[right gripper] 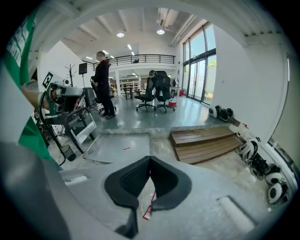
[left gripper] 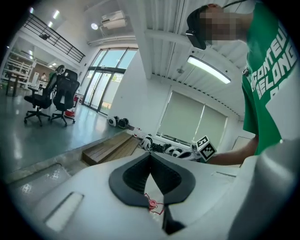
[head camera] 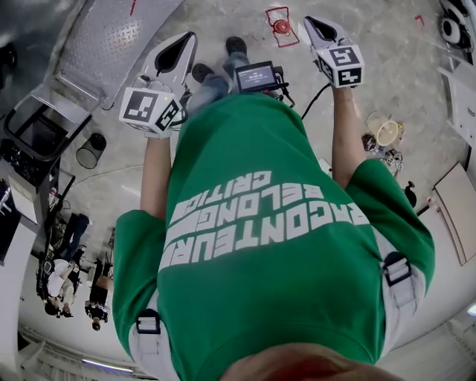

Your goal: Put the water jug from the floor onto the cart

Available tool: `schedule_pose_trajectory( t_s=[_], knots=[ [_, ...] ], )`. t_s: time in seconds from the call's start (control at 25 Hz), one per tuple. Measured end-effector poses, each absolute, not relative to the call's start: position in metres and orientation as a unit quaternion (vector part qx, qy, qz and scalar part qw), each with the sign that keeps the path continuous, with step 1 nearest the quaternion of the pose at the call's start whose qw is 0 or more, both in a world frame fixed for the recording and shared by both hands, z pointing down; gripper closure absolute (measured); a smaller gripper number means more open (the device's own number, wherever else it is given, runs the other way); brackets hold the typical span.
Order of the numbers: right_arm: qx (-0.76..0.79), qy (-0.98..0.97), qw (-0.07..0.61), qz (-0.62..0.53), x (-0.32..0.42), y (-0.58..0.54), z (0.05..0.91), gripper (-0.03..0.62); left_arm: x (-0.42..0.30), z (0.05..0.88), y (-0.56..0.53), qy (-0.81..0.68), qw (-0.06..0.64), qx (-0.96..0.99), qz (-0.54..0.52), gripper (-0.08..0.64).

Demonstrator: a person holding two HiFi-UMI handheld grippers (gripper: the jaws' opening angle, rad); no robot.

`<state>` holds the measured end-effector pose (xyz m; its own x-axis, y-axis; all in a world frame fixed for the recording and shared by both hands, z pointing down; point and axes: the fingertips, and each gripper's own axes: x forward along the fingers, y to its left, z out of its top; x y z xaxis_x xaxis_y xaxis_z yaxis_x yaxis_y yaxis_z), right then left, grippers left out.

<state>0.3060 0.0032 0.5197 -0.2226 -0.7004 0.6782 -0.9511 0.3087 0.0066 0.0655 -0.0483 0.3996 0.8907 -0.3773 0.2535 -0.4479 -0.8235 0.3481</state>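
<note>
water jug (head camera: 281,26): judging it to be the red-framed shape with a round red middle, standing on the floor (head camera: 372,67); not telling for sure.
bearing: lying ahead of both claws, between their lines, nearer the right.
long axis: seeming upright, viewed from above.
left claw (head camera: 190,36): pressing shut, carrying nothing.
right claw (head camera: 309,21): pressing shut, carrying nothing.
cart: possibly being the black-framed stand (head camera: 33,130) off to the left, beside the checker-plate ramp (head camera: 104,45).
in the way: only the person's own shoes (head camera: 236,46) sitting just short of the jug.
around: wooden steps (right gripper: 206,143) and black bin (head camera: 91,150) lying well apart.
</note>
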Motion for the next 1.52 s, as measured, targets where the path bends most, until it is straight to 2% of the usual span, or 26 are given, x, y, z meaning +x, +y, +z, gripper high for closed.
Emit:
schedule_pose_trajectory(
  t_s=[0.36,0.44,0.64,0.76,0.96,1.2,1.52],
  knots=[
    [0.577,-0.718,0.299,0.249,0.341,0.002,0.619,0.598,0.135,0.447,-0.043,-0.137,0.233,0.953,0.139,0.545],
    [0.579,-0.708,0.304,0.267,0.347,0.010,0.647,0.548,0.146,0.457,-0.034,-0.124,0.240,0.951,0.148,0.544],
    [0.568,-0.683,0.318,0.332,0.353,0.016,0.735,0.478,0.164,0.492,-0.030,-0.098,0.259,0.944,0.178,0.545],
    [0.552,-0.669,0.331,0.372,0.352,0.015,0.789,0.368,0.171,0.512,-0.035,-0.077,0.260,0.941,0.201,0.544],
    [0.525,-0.644,0.368,0.416,0.338,0.024,0.874,0.298,0.175,0.540,-0.042,-0.067,0.273,0.935,0.218,0.544],
    [0.507,-0.623,0.410,0.431,0.330,0.019,0.950,0.272,0.185,0.577,-0.049,-0.064,0.304,0.927,0.210,0.545],
    [0.491,-0.611,0.442,0.437,0.327,0.023,0.966,0.270,0.182,0.589,-0.038,-0.062,0.321,0.920,0.216,0.545]
  ],
)
